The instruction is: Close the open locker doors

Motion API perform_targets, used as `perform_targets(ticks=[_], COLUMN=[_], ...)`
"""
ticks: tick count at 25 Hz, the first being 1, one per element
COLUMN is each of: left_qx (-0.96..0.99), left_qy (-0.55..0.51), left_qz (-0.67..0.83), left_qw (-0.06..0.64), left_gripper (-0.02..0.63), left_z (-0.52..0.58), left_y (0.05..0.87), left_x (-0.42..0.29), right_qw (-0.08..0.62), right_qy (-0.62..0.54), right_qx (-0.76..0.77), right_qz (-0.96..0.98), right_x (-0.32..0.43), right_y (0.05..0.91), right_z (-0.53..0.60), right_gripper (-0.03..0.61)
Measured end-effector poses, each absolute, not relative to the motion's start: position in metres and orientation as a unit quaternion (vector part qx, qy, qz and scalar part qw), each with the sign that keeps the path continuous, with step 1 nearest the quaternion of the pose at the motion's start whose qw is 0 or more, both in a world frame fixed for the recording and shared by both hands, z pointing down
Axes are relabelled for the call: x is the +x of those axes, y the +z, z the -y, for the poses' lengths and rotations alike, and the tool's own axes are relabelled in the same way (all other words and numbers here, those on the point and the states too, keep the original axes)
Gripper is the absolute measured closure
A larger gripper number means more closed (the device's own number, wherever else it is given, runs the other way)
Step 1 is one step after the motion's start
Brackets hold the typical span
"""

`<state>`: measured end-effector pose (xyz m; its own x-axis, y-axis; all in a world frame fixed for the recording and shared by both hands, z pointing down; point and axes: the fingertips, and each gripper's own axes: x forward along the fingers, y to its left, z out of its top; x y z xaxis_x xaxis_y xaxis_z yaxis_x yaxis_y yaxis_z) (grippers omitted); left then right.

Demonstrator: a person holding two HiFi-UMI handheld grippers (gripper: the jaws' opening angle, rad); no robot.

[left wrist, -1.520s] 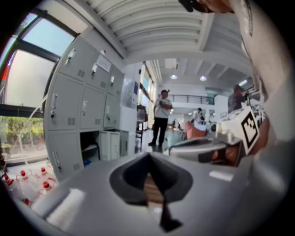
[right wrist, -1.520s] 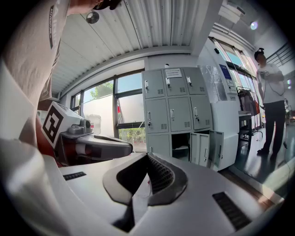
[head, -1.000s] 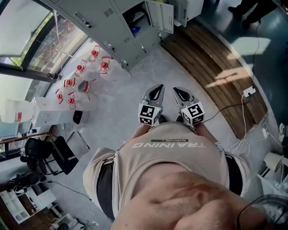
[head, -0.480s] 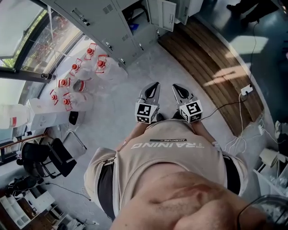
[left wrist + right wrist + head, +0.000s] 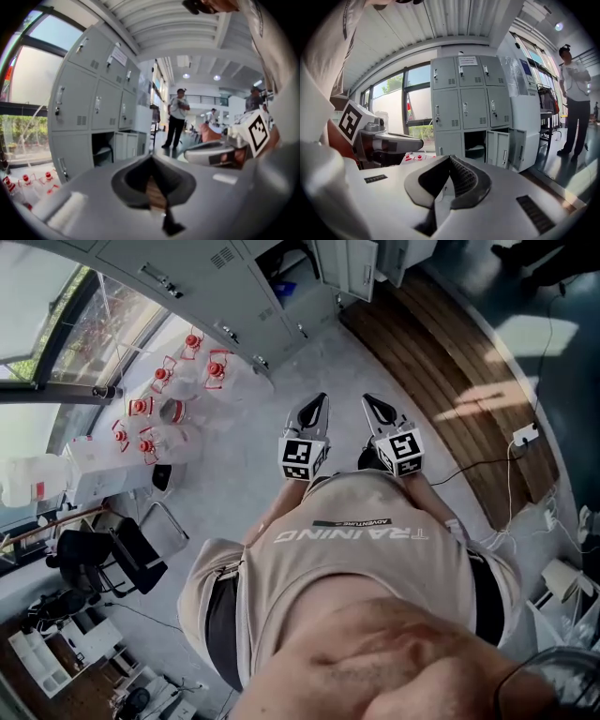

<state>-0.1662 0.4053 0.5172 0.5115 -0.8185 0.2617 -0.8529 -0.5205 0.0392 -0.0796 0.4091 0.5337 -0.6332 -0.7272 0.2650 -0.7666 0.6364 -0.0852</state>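
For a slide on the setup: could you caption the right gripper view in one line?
Right gripper, jaws shut and empty, points at grey lockers with bottom doors open.

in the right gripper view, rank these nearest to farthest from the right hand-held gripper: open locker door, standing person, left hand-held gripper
1. left hand-held gripper, close alongside on the left.
2. open locker door, ahead near the centre, low down.
3. standing person, at the far right, well past that door.
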Motion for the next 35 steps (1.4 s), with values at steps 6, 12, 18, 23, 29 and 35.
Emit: perform_targets(ticks=[6, 12, 18, 23, 29, 35], left_qx=[0.860, 0.866, 0.857, 0.848, 0.857, 0.886], left_qy=[0.111, 0.114, 0.117, 0.120, 0.122, 0.103], left_qz=[0.493, 0.483, 0.492, 0.507, 0.487, 0.445], left_qw=[0.071, 0.067, 0.095, 0.100, 0.118, 0.080], left_gripper=[0.615, 0.615, 0.615, 0.615, 0.615, 0.615], left_z=[-0.353, -0.309, -0.278, -0.248, -0.197, -0.121], left_y=[0.513, 0.521, 0.535, 0.538, 0.544, 0.519], left_x=[-0.122, -0.079, -0.067, -0.089, -0.105, -0.121], right_qw=[0.082, 0.077, 0.090, 0.090, 0.107, 0.102], right_qy=[0.083, 0.069, 0.079, 0.092, 0.092, 0.070], right_qx=[0.389, 0.378, 0.341, 0.334, 0.345, 0.357], right_qz=[0.914, 0.920, 0.932, 0.934, 0.928, 0.926], right_x=[-0.044, -0.015, -0.011, -0.029, -0.040, -0.071], right_y=[0.536, 0.537, 0.550, 0.549, 0.552, 0.524], right_z=[-0.348, -0.294, -0.280, -0.247, -0.200, -0.143], right_gripper=[0.565, 0.565, 0.565, 0.565, 0.565, 0.565])
